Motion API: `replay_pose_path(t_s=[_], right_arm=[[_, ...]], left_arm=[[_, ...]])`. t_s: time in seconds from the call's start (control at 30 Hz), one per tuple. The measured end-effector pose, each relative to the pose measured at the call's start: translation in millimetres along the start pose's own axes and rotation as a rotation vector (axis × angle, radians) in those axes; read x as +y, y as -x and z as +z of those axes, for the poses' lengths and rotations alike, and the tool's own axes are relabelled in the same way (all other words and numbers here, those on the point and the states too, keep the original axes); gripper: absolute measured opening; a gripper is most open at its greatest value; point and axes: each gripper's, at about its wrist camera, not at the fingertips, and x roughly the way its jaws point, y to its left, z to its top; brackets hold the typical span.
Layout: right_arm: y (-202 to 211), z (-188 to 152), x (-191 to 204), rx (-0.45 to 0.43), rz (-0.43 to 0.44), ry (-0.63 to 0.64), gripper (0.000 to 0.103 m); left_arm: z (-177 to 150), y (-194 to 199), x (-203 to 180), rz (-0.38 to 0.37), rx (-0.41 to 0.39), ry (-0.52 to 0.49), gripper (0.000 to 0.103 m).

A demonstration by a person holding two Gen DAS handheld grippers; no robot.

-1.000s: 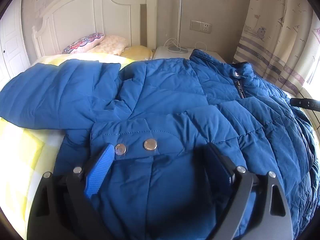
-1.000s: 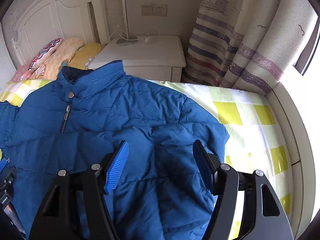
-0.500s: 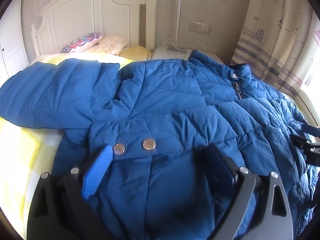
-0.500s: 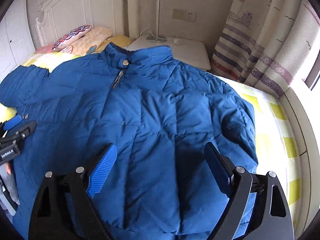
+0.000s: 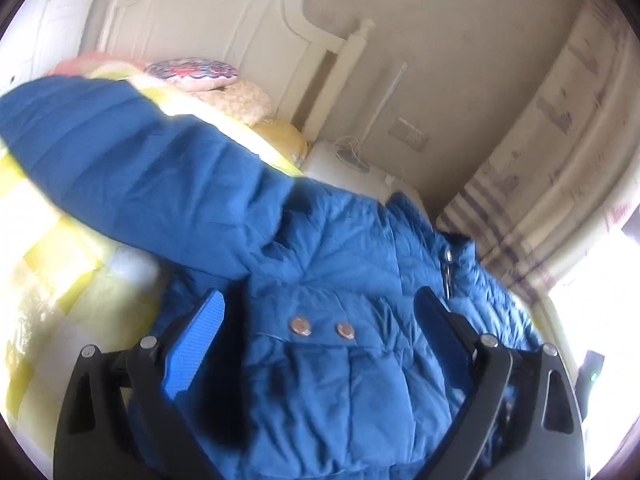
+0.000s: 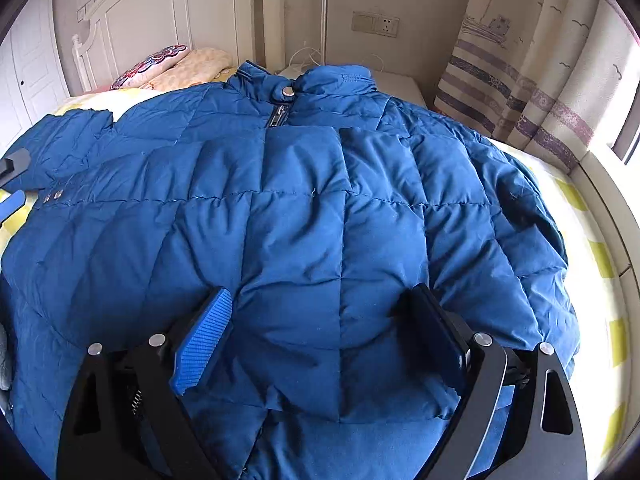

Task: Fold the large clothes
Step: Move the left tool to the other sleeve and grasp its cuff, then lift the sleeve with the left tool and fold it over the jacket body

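The blue puffer jacket (image 6: pixel 320 216) lies front-up across the bed (image 6: pixel 592 216), collar at the far end. It looks soft, bulky and slippery — best pinched at hem or cuff. Left gripper (image 5: pixel 320 316) and right gripper (image 6: pixel 324 312) hover with jaws spread, holding nothing.

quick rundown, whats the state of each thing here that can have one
blue quilted puffer jacket: spread front-up on the bed, not yet folded
jacket zip: closed at the collar
collar snap: fastened
left sleeve: stretched out sideways
left gripper: open, over the two-snap pocket flap
right gripper: open, over the lower front
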Motion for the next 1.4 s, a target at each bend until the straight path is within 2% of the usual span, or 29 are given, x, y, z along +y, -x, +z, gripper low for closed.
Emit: replay_pose_path(t_s=[0.07, 0.13, 0.17, 0.2, 0.27, 0.33, 0.43, 0.53, 0.57, 0.63, 0.7, 0.73, 0.8, 0.9, 1.0, 1.07, 1.13, 1.27, 1.4], right_arm=[[-0.5, -0.5, 1.5, 0.0, -0.003, 0.006, 0.087], [-1.1, -0.5, 2.5, 0.001, -0.005, 0.009, 0.087], [-1.4, -0.4, 2.3, 0.001, -0.003, 0.007, 0.087], [-1.6, -0.3, 1.6, 0.0, 0.001, 0.004, 0.087], [-1.6, -0.6, 1.0, -0.001, 0.005, 0.001, 0.087], [-1.9, -0.3, 0.6, -0.001, 0.007, 0.0, 0.087], [-2.7, -0.2, 0.4, 0.001, 0.014, -0.006, 0.087], [-3.3, -0.2, -0.1, 0.002, 0.021, -0.012, 0.087], [-3.3, -0.3, -0.4, 0.001, 0.023, -0.014, 0.087], [-3.3, -0.1, -0.9, 0.001, 0.025, -0.016, 0.087], [-3.2, 0.0, -1.0, 0.001, 0.025, -0.016, 0.087], [-3.2, 0.0, -1.0, 0.001, 0.025, -0.016, 0.087], [-3.1, 0.2, -1.0, 0.001, 0.024, -0.015, 0.087], [-2.5, 0.3, -0.9, -0.004, 0.024, -0.016, 0.087], [3.1, -0.2, -3.2, -0.038, 0.037, -0.031, 0.086], [17.5, -1.4, -13.8, -0.115, 0.056, -0.09, 0.086], [37.3, -4.3, -29.2, -0.199, 0.066, -0.176, 0.086], [81.8, -14.4, -66.4, -0.32, 0.073, -0.342, 0.086], [117.1, -28.3, -100.2, -0.378, 0.047, -0.422, 0.086]], left_arm=[[23.2, 18.1, 50.4, -0.005, -0.06, 0.194, 0.095], [46.1, 31.4, 107.4, 0.032, -0.106, 0.366, 0.094], [57.3, 37.3, 133.2, 0.073, -0.126, 0.42, 0.091], [68.0, 44.0, 156.8, 0.122, -0.152, 0.454, 0.083], [86.9, 56.9, 198.1, 0.204, -0.198, 0.505, 0.076], [102.2, 66.9, 234.0, 0.233, -0.232, 0.568, 0.074], [125.3, 67.8, 268.0, 0.27, -0.231, 0.603, 0.074], [145.5, 56.7, 283.6, 0.322, -0.19, 0.566, 0.07], [150.3, 51.2, 285.2, 0.341, -0.179, 0.55, 0.066], [156.2, 42.0, 290.2, 0.386, -0.167, 0.521, 0.054], [157.6, 38.8, 296.4, 0.382, -0.172, 0.527, 0.025], [157.0, 41.9, 296.9, 0.375, -0.2, 0.546, 0.022], [154.7, 56.3, 286.2, 0.365, -0.274, 0.566, 0.012], [159.5, 81.0, 230.1, 0.327, -0.378, 0.46, 0.01], [162.3, 98.4, 134.8, 0.21, -0.437, 0.239, 0.01], [152.1, 101.9, 57.3, 0.115, -0.443, 0.049, 0.01], [128.1, 96.6, -19.3, 0.017, -0.408, -0.145, 0.01], [52.9, 63.6, -130.0, -0.155, -0.254, -0.401, 0.01], [-38.1, 10.4, -196.4, -0.188, -0.067, -0.61, 0.01]])
